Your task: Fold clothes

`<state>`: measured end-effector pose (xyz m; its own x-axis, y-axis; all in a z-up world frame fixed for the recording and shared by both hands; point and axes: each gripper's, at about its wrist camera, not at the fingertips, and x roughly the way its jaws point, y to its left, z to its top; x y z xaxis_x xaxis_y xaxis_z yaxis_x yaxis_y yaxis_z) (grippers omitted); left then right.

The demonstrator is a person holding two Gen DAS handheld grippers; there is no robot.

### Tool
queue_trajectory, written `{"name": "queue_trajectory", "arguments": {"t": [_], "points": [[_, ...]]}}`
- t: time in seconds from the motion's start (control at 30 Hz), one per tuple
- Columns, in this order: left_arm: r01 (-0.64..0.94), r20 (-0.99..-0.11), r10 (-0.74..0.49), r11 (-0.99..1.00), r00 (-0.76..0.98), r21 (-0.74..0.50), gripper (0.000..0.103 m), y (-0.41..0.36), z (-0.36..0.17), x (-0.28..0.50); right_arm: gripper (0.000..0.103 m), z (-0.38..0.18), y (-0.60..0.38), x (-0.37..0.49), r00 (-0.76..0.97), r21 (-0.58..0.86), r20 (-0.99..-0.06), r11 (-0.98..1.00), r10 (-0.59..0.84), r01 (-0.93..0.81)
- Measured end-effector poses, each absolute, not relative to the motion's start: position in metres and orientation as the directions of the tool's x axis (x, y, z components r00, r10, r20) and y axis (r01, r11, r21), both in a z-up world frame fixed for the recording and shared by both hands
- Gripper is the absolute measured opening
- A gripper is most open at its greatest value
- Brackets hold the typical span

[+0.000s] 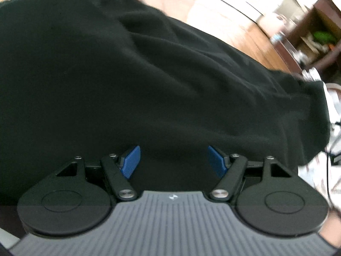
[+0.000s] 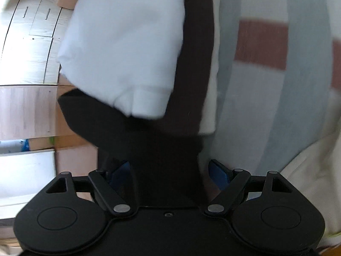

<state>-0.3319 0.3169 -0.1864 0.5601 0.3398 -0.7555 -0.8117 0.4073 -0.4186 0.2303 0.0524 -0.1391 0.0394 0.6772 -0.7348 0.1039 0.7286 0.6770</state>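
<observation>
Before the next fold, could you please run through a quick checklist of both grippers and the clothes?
1. Left gripper open: ok, blue pads apart.
2. Left gripper free of the black garment: ok, the cloth lies beyond the pads, not pinched.
3. Right gripper open: ok.
4. Right gripper free of the black cloth: cannot tell, cloth sits between its pads and hides one.
5. White garment clear of the black one: not ok, it overlaps it.
6. Black garment flat: not ok, creased.
</observation>
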Motion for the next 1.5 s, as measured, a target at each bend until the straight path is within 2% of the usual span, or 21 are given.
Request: {"name": "queue_trajectory", "arguments": {"t": [0.07,0.13,0.2,0.3,0.4,0.47,0.5,0.6,0.7,0.77,0.83,0.87,0.9,1.0,1.17,1.2,1.27,1.3,1.37,1.47,1.5], "points": [[-0.828,-0.754,0.364,0.372,0.546,-0.420,0.070,0.323,-0.186,-0.338,0.081,-0.136,0.062,0.229,0.058,0.671,-0.741,0.740,0.669,0.048],[-0.846,-0.762,0.390,0.367,0.517,-0.387,0.070,0.325,-0.186,-0.339,0.065,-0.128,0.074,0.228,0.099,0.623,-0.774,0.780,0.625,-0.051],[-0.860,-0.768,0.406,0.355,0.495,-0.367,0.070,0.326,-0.187,-0.341,0.037,-0.117,0.088,0.227,0.113,0.564,-0.805,0.810,0.583,-0.158],[-0.863,-0.769,0.405,0.330,0.494,-0.381,0.070,0.326,-0.190,-0.345,0.017,-0.096,0.105,0.212,0.177,0.482,-0.814,0.813,0.554,-0.326],[-0.867,-0.775,0.406,0.337,0.485,-0.366,0.070,0.326,-0.191,-0.346,0.012,-0.063,0.124,0.179,0.308,0.340,-0.761,0.755,0.571,-0.560],[-0.869,-0.776,0.408,0.341,0.481,-0.359,0.070,0.327,-0.191,-0.347,0.012,-0.046,0.141,0.146,0.349,0.226,-0.702,0.659,0.620,-0.717],[-0.869,-0.777,0.409,0.342,0.479,-0.356,0.070,0.327,-0.192,-0.347,0.012,-0.041,0.149,0.133,0.298,0.211,-0.685,0.571,0.665,-0.793],[-0.870,-0.778,0.409,0.347,0.477,-0.351,0.070,0.329,-0.190,-0.349,0.012,-0.052,0.171,0.118,-0.061,0.390,-0.714,0.324,0.697,-0.862],[-0.869,-0.777,0.409,0.349,0.479,-0.351,0.070,0.330,-0.190,-0.348,0.016,-0.085,0.175,0.141,-0.239,0.610,-0.722,0.435,0.649,-0.662],[-0.868,-0.776,0.409,0.347,0.481,-0.355,0.070,0.332,-0.191,-0.348,0.021,-0.093,0.173,0.154,-0.222,0.617,-0.737,0.501,0.639,-0.607],[-0.869,-0.775,0.410,0.345,0.480,-0.355,0.071,0.334,-0.192,-0.346,0.036,-0.096,0.166,0.165,-0.152,0.584,-0.757,0.553,0.635,-0.595],[-0.869,-0.775,0.411,0.346,0.480,-0.355,0.071,0.334,-0.192,-0.345,0.050,-0.097,0.162,0.170,-0.117,0.569,-0.764,0.576,0.635,-0.587],[-0.868,-0.775,0.411,0.349,0.480,-0.353,0.073,0.333,-0.192,-0.345,0.054,-0.097,0.162,0.173,-0.101,0.564,-0.763,0.581,0.638,-0.586],[-0.867,-0.775,0.414,0.364,0.477,-0.339,0.076,0.332,-0.192,-0.342,0.054,-0.100,0.167,0.177,-0.071,0.551,-0.760,0.583,0.646,-0.598],[-0.867,-0.781,0.413,0.381,0.469,-0.320,0.077,0.333,-0.191,-0.341,0.056,-0.096,0.190,0.161,-0.017,0.412,-0.818,0.566,0.575,-0.714],[-0.867,-0.780,0.412,0.380,0.471,-0.322,0.077,0.333,-0.191,-0.342,0.064,-0.101,0.190,0.153,-0.010,0.394,-0.822,0.557,0.569,-0.731],[-0.866,-0.780,0.409,0.379,0.473,-0.327,0.077,0.334,-0.191,-0.343,0.074,-0.107,0.195,0.149,0.011,0.344,-0.852,0.574,0.524,-0.743],[-0.865,-0.779,0.408,0.378,0.475,-0.330,0.077,0.335,-0.191,-0.343,0.074,-0.109,0.198,0.148,0.022,0.317,-0.866,0.583,0.499,-0.748],[-0.864,-0.777,0.406,0.372,0.481,-0.340,0.077,0.336,-0.191,-0.344,0.074,-0.114,0.193,0.147,0.011,0.326,-0.876,0.607,0.483,-0.724],[-0.861,-0.774,0.404,0.369,0.487,-0.350,0.077,0.334,-0.193,-0.344,0.075,-0.117,0.183,0.157,-0.069,0.455,-0.835,0.614,0.547,-0.645],[-0.862,-0.774,0.406,0.371,0.486,-0.346,0.077,0.333,-0.193,-0.342,0.079,-0.120,0.182,0.162,-0.091,0.498,-0.815,0.611,0.572,-0.616]]}}
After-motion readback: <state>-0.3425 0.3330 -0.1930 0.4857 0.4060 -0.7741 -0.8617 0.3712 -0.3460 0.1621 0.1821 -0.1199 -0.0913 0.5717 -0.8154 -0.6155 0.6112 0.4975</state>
